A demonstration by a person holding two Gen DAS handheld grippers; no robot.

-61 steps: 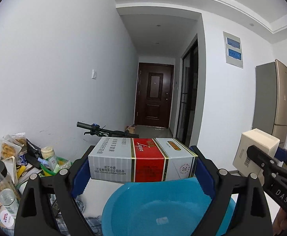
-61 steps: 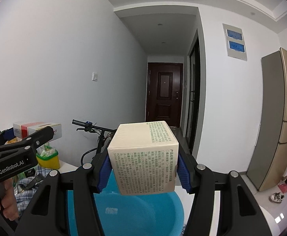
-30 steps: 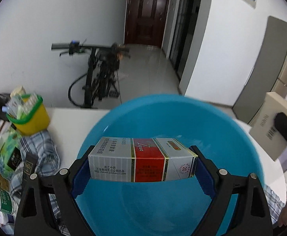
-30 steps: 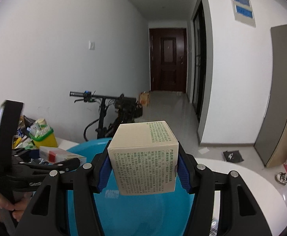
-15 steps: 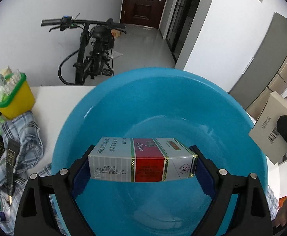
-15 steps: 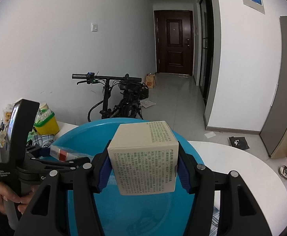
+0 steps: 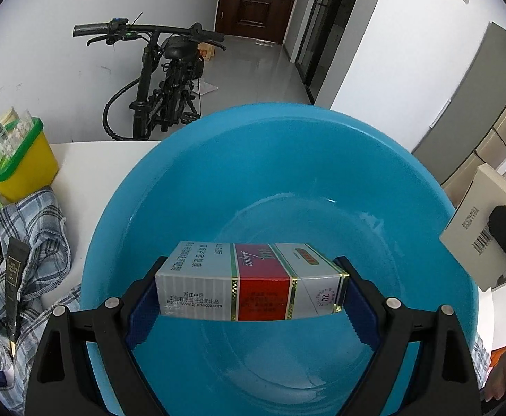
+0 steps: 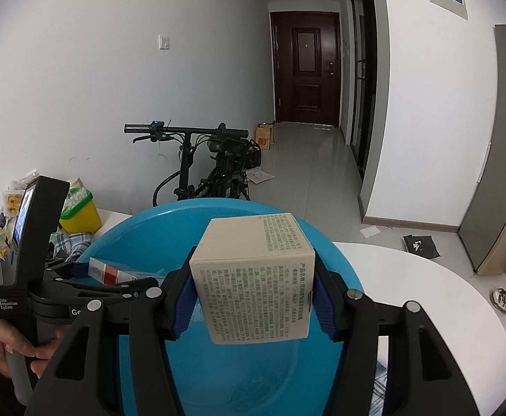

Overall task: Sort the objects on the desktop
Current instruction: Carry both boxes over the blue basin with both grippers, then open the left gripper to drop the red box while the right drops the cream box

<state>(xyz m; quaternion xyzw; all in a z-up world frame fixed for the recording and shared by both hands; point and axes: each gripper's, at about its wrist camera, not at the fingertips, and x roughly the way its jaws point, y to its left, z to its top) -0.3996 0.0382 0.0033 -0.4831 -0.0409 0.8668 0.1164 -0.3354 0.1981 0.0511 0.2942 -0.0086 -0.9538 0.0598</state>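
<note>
A white round table (image 8: 426, 294) filled the foreground, with a hallway, a parked bicycle (image 7: 169, 79) and a dark door (image 8: 305, 69) running away behind it. Nearest the lens in the left wrist view, the left gripper (image 7: 251, 287) was spread wide and clamped on the ends of a red-and-silver carton (image 7: 249, 277), blue pads pressing each short end, the carton's long axis lying straight across between the fingers. Over in the right wrist view, the right gripper (image 8: 253, 298) was closed far narrower on a beige cube-shaped box (image 8: 253, 277), pads flat against two opposite faces. Directly beneath both loads sat the blue basin (image 7: 287, 131), and that was the relation that mattered: each box hung above the bowl's hollow, clear of its floor, so a drop looked like a matter of going down and letting go. The left gripper pointed more steeply into the bowl and appeared the nearer to its bottom, by my reading. Further out, a checked cloth (image 7: 31, 235) and a yellow bin (image 7: 20, 166) crowded the table's left edge. The left view alone showed the basin's bare floor and the barcode side of the beige box; the right view alone showed the hand (image 8: 13, 343) gripping the left tool's handle.
</note>
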